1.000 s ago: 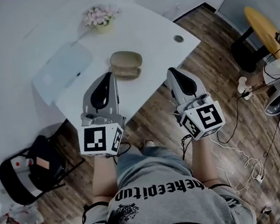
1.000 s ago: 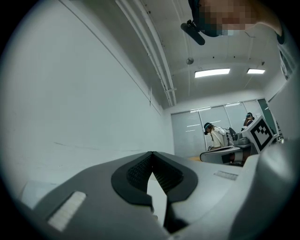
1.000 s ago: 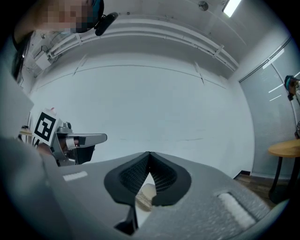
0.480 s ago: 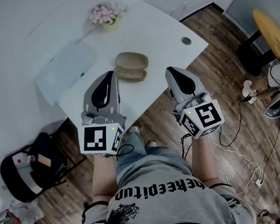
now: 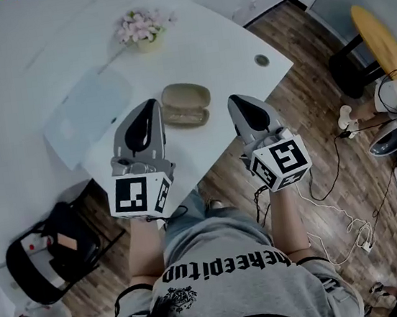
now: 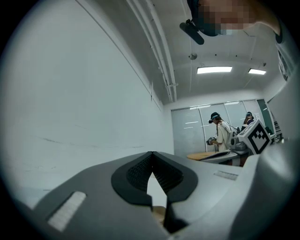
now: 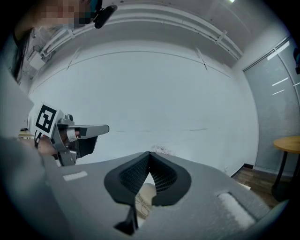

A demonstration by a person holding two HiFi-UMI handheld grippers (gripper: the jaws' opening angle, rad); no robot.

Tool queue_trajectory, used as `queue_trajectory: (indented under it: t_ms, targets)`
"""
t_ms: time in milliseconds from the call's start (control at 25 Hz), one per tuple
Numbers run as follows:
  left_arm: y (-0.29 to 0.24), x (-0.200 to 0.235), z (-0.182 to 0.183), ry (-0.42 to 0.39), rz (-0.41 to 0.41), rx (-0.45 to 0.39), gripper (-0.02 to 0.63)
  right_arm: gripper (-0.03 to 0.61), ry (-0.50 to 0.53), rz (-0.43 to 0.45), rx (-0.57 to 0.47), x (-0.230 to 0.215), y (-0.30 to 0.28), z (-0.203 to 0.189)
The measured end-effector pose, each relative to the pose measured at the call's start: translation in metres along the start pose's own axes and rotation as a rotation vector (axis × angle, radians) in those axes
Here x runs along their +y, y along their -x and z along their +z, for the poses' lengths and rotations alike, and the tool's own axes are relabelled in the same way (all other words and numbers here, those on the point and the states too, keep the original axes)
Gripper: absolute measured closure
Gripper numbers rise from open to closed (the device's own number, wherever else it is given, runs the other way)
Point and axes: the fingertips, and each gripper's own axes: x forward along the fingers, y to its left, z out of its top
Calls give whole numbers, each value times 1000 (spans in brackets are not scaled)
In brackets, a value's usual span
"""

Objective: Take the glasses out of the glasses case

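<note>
Tools: our left tool [image 5: 151, 104] is clenched, its tips meeting with nothing between them. Our right tool [image 5: 233, 99] is the same, closed on itself and empty.
Tool position: both hang above the near part of the surface [image 5: 227, 42], one on each side of the case. Neither touches it, as far as we can tell.
Glasses case [image 5: 186, 105]: it lies on the white surface between the two tool tips, near the front edge. From the head view we judge it to be open, with two tan halves lying side by side.
Glasses: we take them to be inside the case. The right gripper view shows thin dark lines on the tan case through the gap below the tips, perhaps the frame, but we cannot be sure.
Around: a flower pot [image 5: 139, 30] stands at the far edge, well apart. A pale flat pad [image 5: 89, 112] lies to the left of the case.
Done: the approach, and seemingly the lid.
To do: open one tool, reach in, grip the frame and lift it clear, perhaps with the other tool steadying the case.
</note>
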Motion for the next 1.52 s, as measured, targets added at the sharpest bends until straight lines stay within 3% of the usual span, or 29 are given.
queue_trajectory:
  t_ms: [400,960,1200,1520]
  targets:
    - [-19,27,-36,50,-43,85,594,575,-59,2,120,-1,-42,-41]
    - [-32,53,-85,111,-73,182,594,575,-101,71,352,9,-85,-114]
    - [-33,60,-102,131,-76,208,594,575,-84,131,462,15,-98,-143]
    - [-33,68,-113,159,-71,221,594,566,14,206,579,17,-115,-167]
